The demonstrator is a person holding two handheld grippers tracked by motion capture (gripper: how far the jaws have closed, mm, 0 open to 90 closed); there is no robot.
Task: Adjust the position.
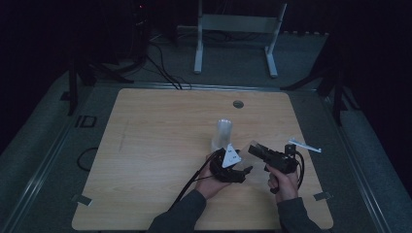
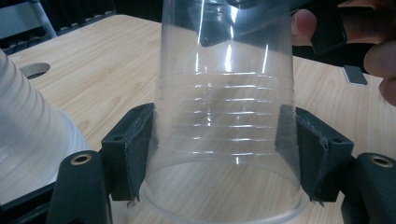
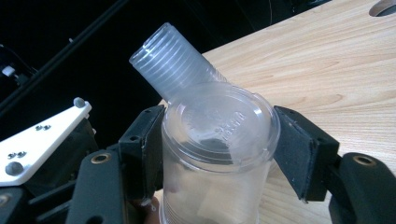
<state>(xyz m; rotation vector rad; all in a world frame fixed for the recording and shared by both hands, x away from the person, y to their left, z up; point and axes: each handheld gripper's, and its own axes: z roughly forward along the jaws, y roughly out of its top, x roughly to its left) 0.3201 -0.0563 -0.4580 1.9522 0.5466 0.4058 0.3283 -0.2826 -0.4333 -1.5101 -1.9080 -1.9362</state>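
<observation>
Room: dark all round, a white metal stand (image 1: 237, 34) on the grey floor beyond the table, black cables trailing beside it.
Surface: light wood-grain table (image 1: 155, 145) with a round cable hole (image 1: 238, 104) near its far edge.
Clear plastic cup (image 2: 226, 121): held mouth-down above the near right part of the table, between the two hands; ribbed rings run round its wall, and its closed base (image 3: 219, 123) faces the right gripper's camera.
Left gripper (image 2: 224, 154): its two black jaws press on opposite sides of the cup's wall near the rim, pinching it; in the high view it sits at (image 1: 232, 167), with its white three-cornered plate on top.
Right gripper (image 3: 219, 149): jaws spread a little on either side of the cup's base end; the left pad lies against the cup, the right pad stands just clear of it, so it is not squeezing the cup. In the high view it sits at (image 1: 265, 153).
Stack of cups (image 1: 223, 133): translucent, ribbed, standing upside down on the table just beyond the grippers; it shows at the left edge of the left gripper view (image 2: 28, 140) and behind the held cup in the right gripper view (image 3: 170, 58).
White part (image 1: 303, 144): a small flat piece lying near the table's right edge, well apart from the cups; what it is cannot be told.
Hands: both forearms in dark sleeves enter from the near edge.
</observation>
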